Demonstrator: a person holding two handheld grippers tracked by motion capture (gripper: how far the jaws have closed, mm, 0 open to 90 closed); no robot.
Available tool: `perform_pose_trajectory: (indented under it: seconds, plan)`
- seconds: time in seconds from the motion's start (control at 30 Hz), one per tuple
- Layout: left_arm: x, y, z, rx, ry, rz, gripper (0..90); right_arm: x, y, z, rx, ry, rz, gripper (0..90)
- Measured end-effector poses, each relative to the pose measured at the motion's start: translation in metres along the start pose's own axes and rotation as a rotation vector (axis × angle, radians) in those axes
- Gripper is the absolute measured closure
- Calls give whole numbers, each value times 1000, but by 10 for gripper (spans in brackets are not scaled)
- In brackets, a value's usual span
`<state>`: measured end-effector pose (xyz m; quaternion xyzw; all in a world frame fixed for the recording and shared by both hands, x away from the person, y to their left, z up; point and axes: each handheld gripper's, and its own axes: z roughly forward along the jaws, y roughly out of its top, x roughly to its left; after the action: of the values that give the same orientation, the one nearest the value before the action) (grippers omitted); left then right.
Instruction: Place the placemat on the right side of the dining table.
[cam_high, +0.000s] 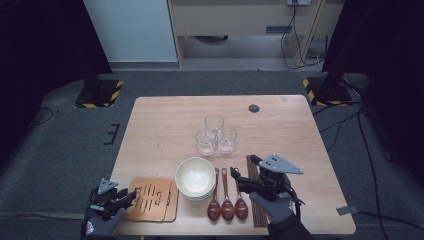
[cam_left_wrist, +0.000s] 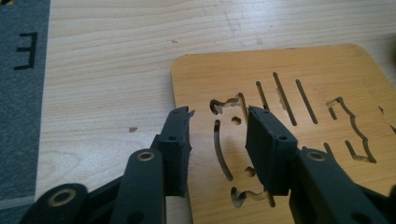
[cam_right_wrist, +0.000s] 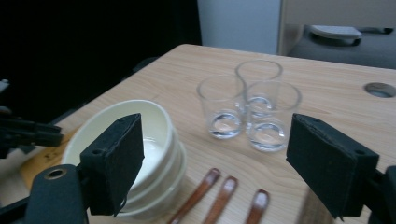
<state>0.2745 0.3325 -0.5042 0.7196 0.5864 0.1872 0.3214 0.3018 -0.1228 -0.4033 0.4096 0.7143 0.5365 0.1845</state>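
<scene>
Left hand-held gripper (cam_left_wrist: 218, 123) open, jaws straddling the edge of the flat slotted wooden trivet (cam_left_wrist: 299, 121) at the worktop's (cam_high: 165, 125) near-left corner. Right hand-held gripper (cam_right_wrist: 212, 158) open wide, above three brown wooden spoons (cam_high: 227, 200).

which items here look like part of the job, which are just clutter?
Likely in play:
stacked cream bowls
three clear glasses
three brown wooden spoons
carved wooden trivets, under the left claw

Lying about:
black-and-yellow stand bases
floor cables
</scene>
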Motion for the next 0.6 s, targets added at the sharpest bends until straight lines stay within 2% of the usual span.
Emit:
perform_pose_trajectory:
  seconds: [0.1,0.33,0.6]
  plan:
    - [2,-1,-3,-6,7,-6,609,13,0,5,3,41,-12,205]
    - [12,-5,-4,6,39,-65,550,39,0,15,6,112,-28,218]
    - [17,-6,-2,9,62,-74,487,54,0,24,-5,160,-7,231]
